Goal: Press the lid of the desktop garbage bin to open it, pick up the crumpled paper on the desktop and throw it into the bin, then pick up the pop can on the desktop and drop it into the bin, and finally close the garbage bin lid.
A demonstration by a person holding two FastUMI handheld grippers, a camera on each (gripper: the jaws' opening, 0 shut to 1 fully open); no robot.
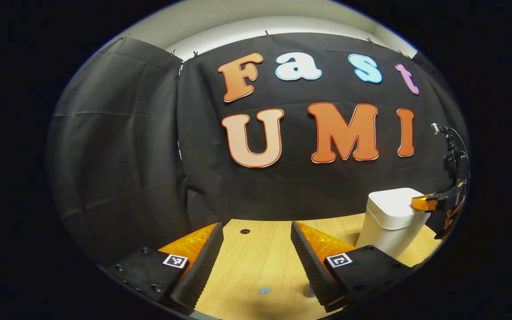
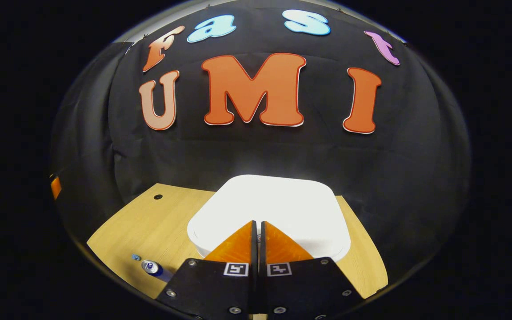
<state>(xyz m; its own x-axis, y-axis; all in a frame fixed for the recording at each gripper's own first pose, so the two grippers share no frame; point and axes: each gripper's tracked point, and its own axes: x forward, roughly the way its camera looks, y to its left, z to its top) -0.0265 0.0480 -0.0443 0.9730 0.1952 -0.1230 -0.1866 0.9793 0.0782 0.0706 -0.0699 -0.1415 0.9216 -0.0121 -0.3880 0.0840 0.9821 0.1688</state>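
The step in hand is judged to be the opening press on the bin lid. The counter (image 2: 140,226) carries the garbage bin (image 1: 389,222) at its far right side as the left gripper view has it, and the lid (image 2: 282,204) looks flat and shut in both views. Bring the right gripper (image 2: 258,231) straight down on the lid with its fingers together, as they now stand, so the two tips act as one blunt point; press near the lid's front edge, then lift clear so the lid can rise. Hold the left gripper (image 1: 256,249), fingers apart and empty over bare counter, away from the bin. The right gripper view shows the pop can (image 2: 151,268) lying on the counter at lower left, near a small blue speck. The left gripper view shows the bin's side wall and the right gripper at the lid.
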